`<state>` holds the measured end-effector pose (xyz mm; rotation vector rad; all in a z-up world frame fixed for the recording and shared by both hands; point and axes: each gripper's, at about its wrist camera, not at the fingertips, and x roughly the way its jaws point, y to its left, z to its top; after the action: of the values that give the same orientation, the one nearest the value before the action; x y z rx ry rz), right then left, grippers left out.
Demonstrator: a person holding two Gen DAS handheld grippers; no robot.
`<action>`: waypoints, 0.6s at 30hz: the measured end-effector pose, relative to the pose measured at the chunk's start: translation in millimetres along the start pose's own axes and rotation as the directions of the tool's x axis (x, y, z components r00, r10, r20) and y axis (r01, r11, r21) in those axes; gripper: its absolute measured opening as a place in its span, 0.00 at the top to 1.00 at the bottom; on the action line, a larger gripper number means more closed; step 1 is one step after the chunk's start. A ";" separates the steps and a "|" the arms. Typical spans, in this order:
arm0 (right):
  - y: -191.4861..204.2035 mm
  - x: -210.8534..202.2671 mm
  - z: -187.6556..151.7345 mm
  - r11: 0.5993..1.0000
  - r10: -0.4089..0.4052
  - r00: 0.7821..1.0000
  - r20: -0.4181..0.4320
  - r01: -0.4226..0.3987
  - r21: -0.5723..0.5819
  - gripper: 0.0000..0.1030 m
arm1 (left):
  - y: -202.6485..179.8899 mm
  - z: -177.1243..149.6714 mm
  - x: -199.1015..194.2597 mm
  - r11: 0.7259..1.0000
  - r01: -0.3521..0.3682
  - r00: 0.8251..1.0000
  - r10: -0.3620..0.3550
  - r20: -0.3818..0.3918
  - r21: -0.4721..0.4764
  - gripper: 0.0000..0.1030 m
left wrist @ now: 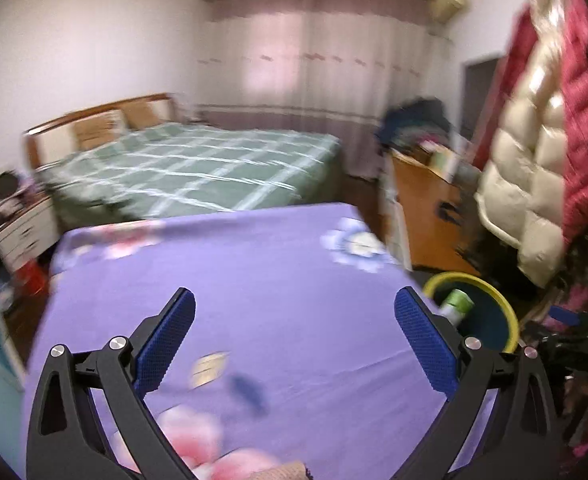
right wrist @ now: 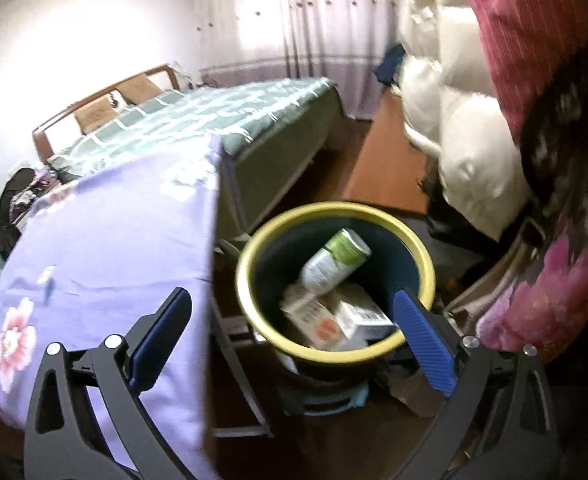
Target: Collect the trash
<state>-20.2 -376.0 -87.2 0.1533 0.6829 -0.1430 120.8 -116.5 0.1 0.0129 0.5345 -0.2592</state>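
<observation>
A dark bin with a yellow rim (right wrist: 254,240) stands on the floor beside the purple-clothed table (right wrist: 114,232). Inside lie a green-and-white can (right wrist: 334,264) and two white cartons (right wrist: 334,316). My right gripper (right wrist: 294,300) hangs open above the bin's near rim, nothing between its fingers. My left gripper (left wrist: 294,300) is open over the purple table (left wrist: 274,264), holding nothing. Below it lie a small pale wrapper (left wrist: 209,368) and a dark blue scrap (left wrist: 250,394), both blurred. The bin's yellow rim (left wrist: 506,316) and the can (left wrist: 458,304) show at the right of the left wrist view.
A bed with a green checked cover (left wrist: 198,168) fills the room behind the table. An orange wooden cabinet (left wrist: 426,208) stands at the right, with white and red padded jackets (left wrist: 534,140) hanging close above the bin. A white drawer unit (left wrist: 26,232) sits left of the table.
</observation>
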 end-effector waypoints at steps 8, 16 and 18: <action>44.9 -35.4 -2.0 0.998 0.058 0.997 0.053 -0.056 -0.037 0.06 | 77.9 -35.4 -80.8 0.978 -0.188 0.980 0.193 0.047 -0.093 0.05; 61.7 -40.5 -5.0 0.997 0.054 0.997 0.061 -0.050 -0.060 0.06 | 94.2 -49.7 -96.9 0.970 -0.203 0.977 0.209 0.037 -0.134 0.05; 63.6 -41.6 -5.4 0.997 0.055 0.996 0.065 -0.051 -0.064 0.06 | 89.4 -50.4 -96.0 0.971 -0.201 0.978 0.207 0.035 -0.130 0.05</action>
<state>-43.9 -309.4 -58.9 0.1063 0.6158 -0.0752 38.1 -2.8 0.3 -0.0605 0.4967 -0.0244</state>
